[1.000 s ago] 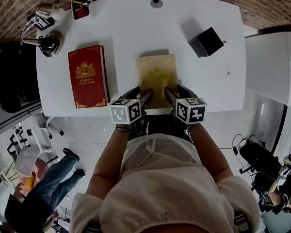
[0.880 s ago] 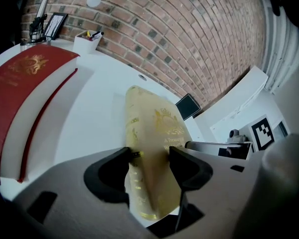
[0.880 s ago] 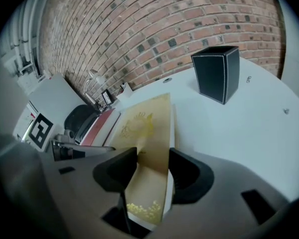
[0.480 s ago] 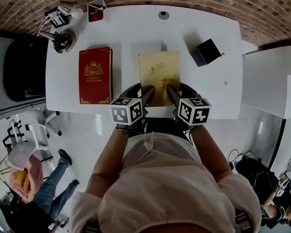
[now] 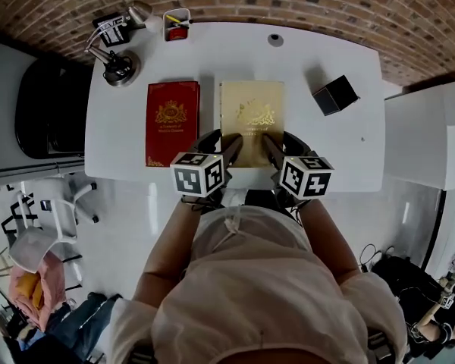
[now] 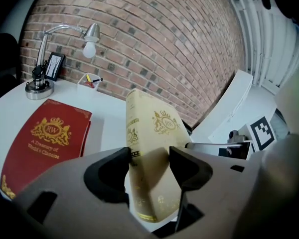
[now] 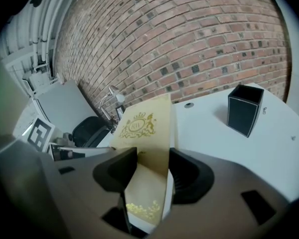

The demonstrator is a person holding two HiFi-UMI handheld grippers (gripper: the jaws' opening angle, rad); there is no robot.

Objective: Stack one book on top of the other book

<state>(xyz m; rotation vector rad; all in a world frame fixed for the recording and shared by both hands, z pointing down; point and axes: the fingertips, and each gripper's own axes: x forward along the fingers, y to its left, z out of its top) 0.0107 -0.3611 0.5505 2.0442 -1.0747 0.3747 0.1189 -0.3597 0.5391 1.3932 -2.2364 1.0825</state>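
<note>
The red book (image 5: 172, 123) lies flat on the white table (image 5: 118, 139); just right of it we hold the gold book (image 5: 252, 111) raised off the top, our left gripper (image 6: 149, 164) and right gripper (image 7: 153, 169) each clamped on its near end

Aloft, tilted: cream book (image 5: 251, 112) (gold crest), just right of flat red book (image 5: 172, 120)

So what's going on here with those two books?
A person at a white table holds tongs in each hand. The left tongs and the right tongs are both clamped on the near end of the cream book, which is held up off the table. The red book lies flat just to its left. The stacking isn't done yet.
</note>
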